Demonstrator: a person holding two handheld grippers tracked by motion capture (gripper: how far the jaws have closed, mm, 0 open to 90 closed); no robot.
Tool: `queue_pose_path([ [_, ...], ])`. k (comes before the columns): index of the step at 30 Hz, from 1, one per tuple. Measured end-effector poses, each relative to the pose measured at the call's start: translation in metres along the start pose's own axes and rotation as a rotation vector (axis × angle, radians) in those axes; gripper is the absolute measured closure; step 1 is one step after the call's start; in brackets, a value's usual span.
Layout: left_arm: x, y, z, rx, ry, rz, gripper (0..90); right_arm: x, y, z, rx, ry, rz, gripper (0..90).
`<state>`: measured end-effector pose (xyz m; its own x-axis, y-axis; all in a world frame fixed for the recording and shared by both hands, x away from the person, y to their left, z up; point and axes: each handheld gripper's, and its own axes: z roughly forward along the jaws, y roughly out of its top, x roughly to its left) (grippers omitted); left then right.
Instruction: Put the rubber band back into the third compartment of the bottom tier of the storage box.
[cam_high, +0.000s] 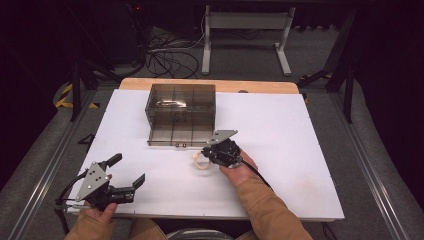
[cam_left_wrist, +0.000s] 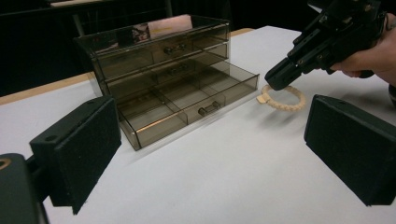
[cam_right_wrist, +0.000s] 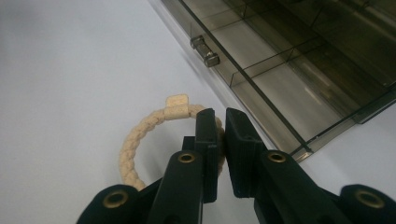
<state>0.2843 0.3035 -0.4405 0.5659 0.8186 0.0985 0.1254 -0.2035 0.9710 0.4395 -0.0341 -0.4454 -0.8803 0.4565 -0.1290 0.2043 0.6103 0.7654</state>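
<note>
Nearest the high camera: left gripper (cam_high: 131, 171), black, two-jawed, jaws spread wide, nothing between them, resting near front table edge, well apart from the work. Further in: right gripper (cam_high: 206, 153), black, jaws pinched together on cream braided cord bracelet (cam_high: 200, 163), a closed loop lying flat on white table surface (cam_high: 280, 150). Bracelet just in front of smoky translucent plastic drawer box (cam_high: 181, 111), bottom drawer (cam_left_wrist: 187, 102) pulled out, compartments bare. Likely next: lift and carry forward into open drawer; right hand far nearer. Grip at loop's near rim, opposite the tag (cam_right_wrist: 177, 105).
</note>
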Motion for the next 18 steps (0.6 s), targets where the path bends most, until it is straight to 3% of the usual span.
queue_pose_path([
  [18,0.001,0.000,0.000,-0.001,0.005,-0.010,4.8,0.001,0.022,-0.017,-0.033,0.005,-0.030,84.1],
])
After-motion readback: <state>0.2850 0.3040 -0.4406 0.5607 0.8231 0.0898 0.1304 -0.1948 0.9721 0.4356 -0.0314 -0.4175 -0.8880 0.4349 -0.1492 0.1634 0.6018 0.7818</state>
